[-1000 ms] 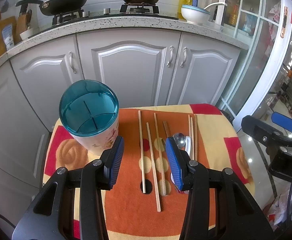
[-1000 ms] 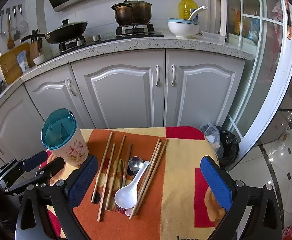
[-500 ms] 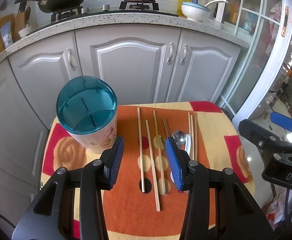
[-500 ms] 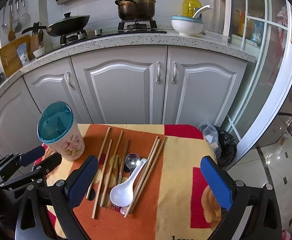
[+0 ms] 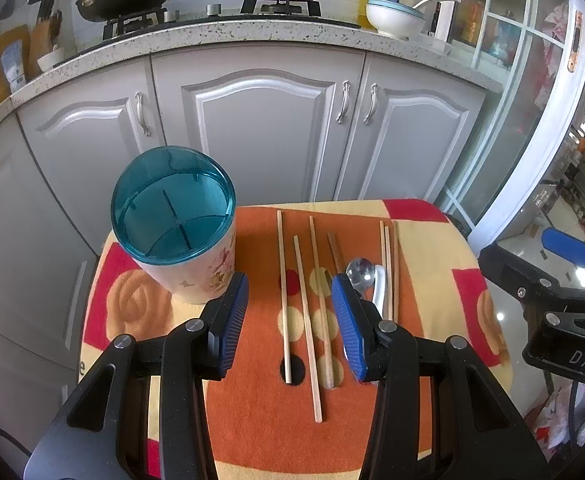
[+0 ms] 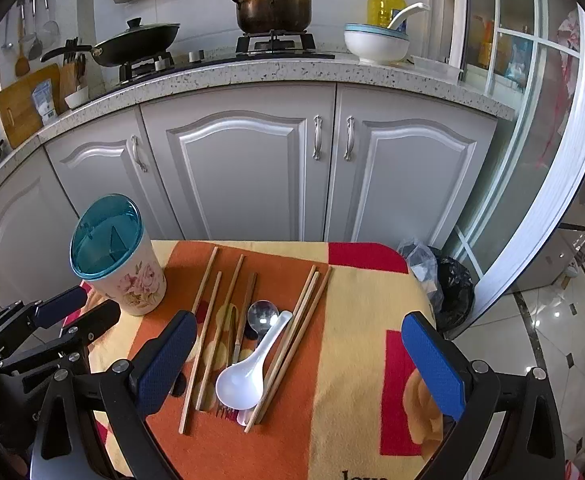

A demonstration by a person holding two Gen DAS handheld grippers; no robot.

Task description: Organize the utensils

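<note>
A floral utensil holder with a teal divided top [image 5: 174, 224] [image 6: 116, 256] stands upright at the table's left. Several wooden chopsticks [image 5: 306, 304] [image 6: 212, 328] lie side by side on the orange cloth. A white ceramic spoon [image 6: 248, 372] and a metal spoon [image 6: 261, 314] [image 5: 359, 272] lie among them. My left gripper [image 5: 290, 324] is open and empty, hovering above the chopsticks' near ends. My right gripper [image 6: 298, 364] is open wide and empty above the spoons.
The small table is covered by an orange, yellow and red cloth [image 6: 352, 360]. Grey kitchen cabinets [image 6: 252, 168] stand close behind it. A black bin bag [image 6: 448, 292] sits on the floor at the table's right, before a glass door.
Both grippers have drawn back and lifted slightly, so the table sits lower in view. Nothing on the table has moved and both grippers stay open.
</note>
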